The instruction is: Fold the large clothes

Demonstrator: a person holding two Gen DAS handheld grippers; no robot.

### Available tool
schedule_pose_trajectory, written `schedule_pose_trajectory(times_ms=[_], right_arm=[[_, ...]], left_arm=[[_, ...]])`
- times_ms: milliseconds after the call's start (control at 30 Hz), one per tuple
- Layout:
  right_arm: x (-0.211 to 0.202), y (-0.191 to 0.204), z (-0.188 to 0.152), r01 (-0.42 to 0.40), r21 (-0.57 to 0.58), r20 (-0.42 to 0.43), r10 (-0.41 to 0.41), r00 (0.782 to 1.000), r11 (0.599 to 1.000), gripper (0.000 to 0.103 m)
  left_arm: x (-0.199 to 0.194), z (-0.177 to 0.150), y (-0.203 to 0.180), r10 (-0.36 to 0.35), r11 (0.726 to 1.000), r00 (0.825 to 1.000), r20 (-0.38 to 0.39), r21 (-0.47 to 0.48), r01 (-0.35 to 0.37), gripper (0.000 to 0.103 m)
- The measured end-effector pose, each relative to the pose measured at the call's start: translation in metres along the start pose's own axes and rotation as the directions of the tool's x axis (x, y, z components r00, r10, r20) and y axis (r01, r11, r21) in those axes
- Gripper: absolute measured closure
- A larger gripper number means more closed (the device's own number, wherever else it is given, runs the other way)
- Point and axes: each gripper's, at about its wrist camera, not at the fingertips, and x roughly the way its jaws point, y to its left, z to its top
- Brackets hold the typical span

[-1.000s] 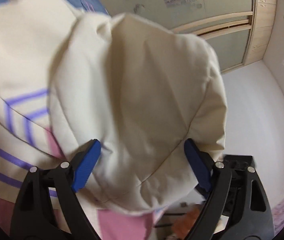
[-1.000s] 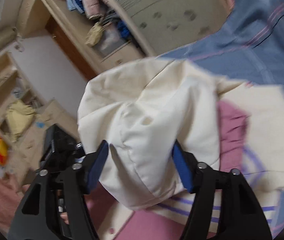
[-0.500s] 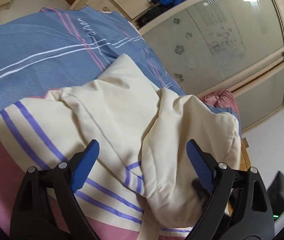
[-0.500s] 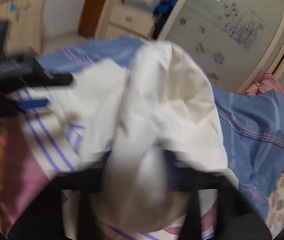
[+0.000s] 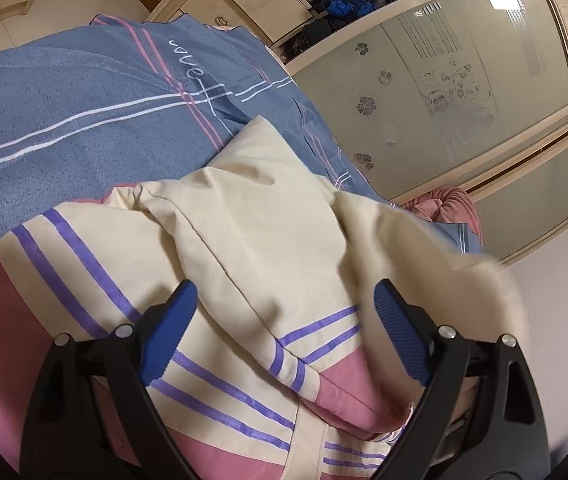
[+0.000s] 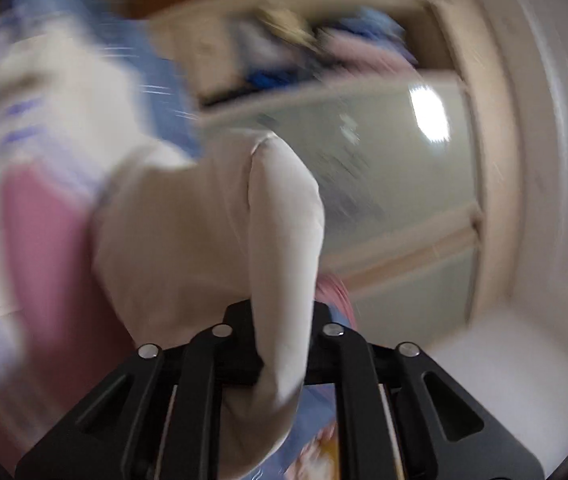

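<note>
Left wrist view: the left gripper (image 5: 281, 334) hangs with fingers spread wide, holding nothing, over the cream garment (image 5: 251, 248) lying on the blue bedspread (image 5: 83, 120). Right wrist view, blurred: the right gripper (image 6: 279, 336) has its fingers clamped on a fold of the garment (image 6: 279, 240), lifted before the wardrobe (image 6: 404, 168)

Soft, even indoor light fills the left wrist view, which is sharp nearly throughout; only the cream garment (image 5: 267, 216) smears at its right edge. A pale ceiling-light reflection sits on the frosted wardrobe door (image 5: 464, 92). The right wrist view is heavily motion-blurred, with a bright glare patch on the door (image 6: 430, 114). Both views bend strongly and darken at the corners.
</note>
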Motion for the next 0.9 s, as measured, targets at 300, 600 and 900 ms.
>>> schedule_pose_trajectory(times_ms=[300,600,900], right_arm=[[-0.067,-0.023,-0.016,-0.499,0.272,0.218,0.453,0.865,0.823,0.03],[0.041,-0.16,-0.13,-0.501,0.852,0.363,0.518,0.775,0.152,0.066],[0.087,-0.041,-0.078,-0.585,0.811,0.354,0.793,0.496,0.004,0.062]], left_arm=[[0.003,-0.018,-0.044,-0.167,0.96,0.982,-0.084,0.212,0.181,0.012],[0.001,-0.044,-0.081,-0.144,0.902,0.989,-0.017,0.409,0.138,0.016],[0.006,-0.045,-0.082,-0.228,0.889,0.971,-0.078,0.39,0.24,0.016]])
